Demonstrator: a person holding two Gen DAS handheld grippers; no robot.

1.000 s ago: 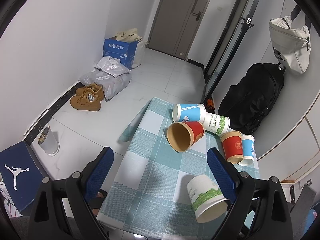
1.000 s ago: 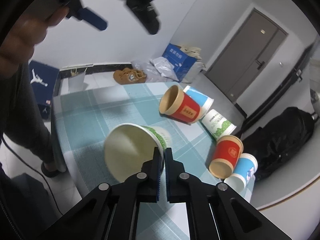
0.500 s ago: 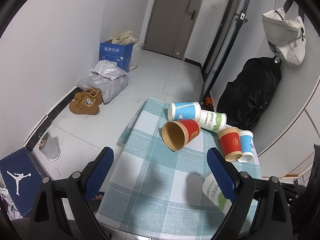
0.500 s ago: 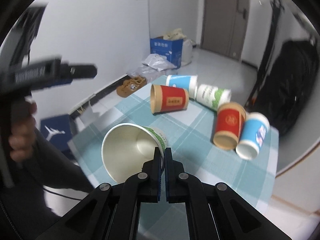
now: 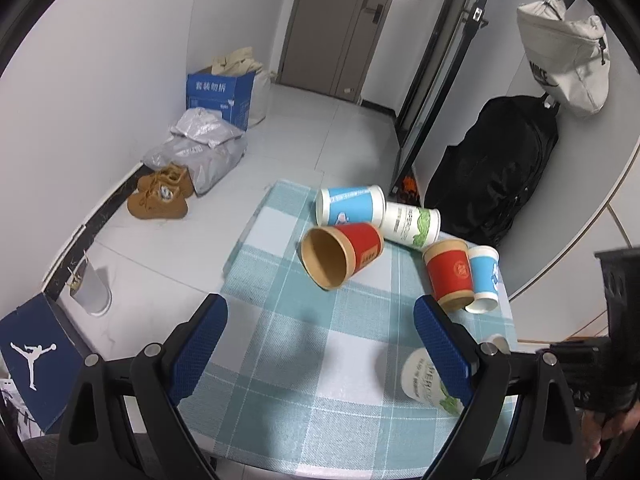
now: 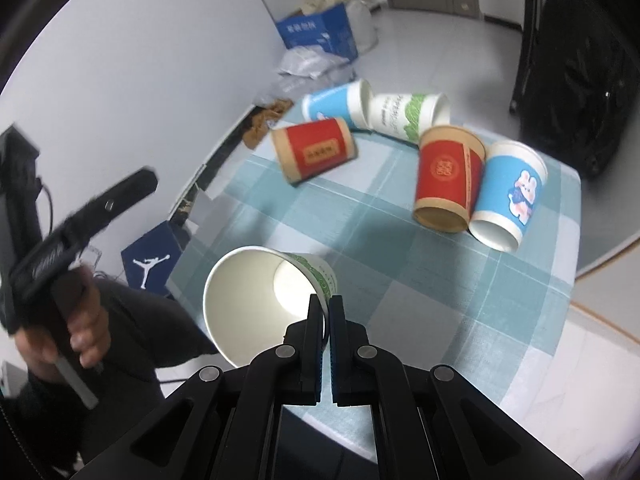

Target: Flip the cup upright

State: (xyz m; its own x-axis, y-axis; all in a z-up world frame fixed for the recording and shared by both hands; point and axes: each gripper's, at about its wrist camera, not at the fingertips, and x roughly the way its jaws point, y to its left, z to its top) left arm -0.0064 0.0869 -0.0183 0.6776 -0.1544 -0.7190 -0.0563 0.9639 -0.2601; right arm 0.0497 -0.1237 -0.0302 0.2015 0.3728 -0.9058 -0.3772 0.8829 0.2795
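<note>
My right gripper (image 6: 327, 312) is shut on the rim of a white paper cup with green print (image 6: 256, 300), its mouth tilted toward the camera, above the checked tablecloth's near edge. The same cup shows in the left wrist view (image 5: 424, 380), partly behind my left gripper's right finger. My left gripper (image 5: 320, 336) is open and empty above the table's front. Several other cups lie on their sides at the far end: a red-and-brown one (image 5: 340, 254), a blue one (image 5: 352, 210), a green-print one (image 5: 412, 226), another red one (image 5: 450, 276) and a small blue one (image 5: 484, 278).
The table (image 5: 288, 352) is small, with a teal checked cloth. A black backpack (image 5: 492, 172) leans at the far right. On the floor to the left are brown shoes (image 5: 160, 196), a blue box (image 5: 220, 92) and a white bin (image 5: 90, 288).
The right gripper has turned the held cup, swinging its view rightward over the table. The cup now sits nearer upright at the table's front right. The left gripper stayed open.
</note>
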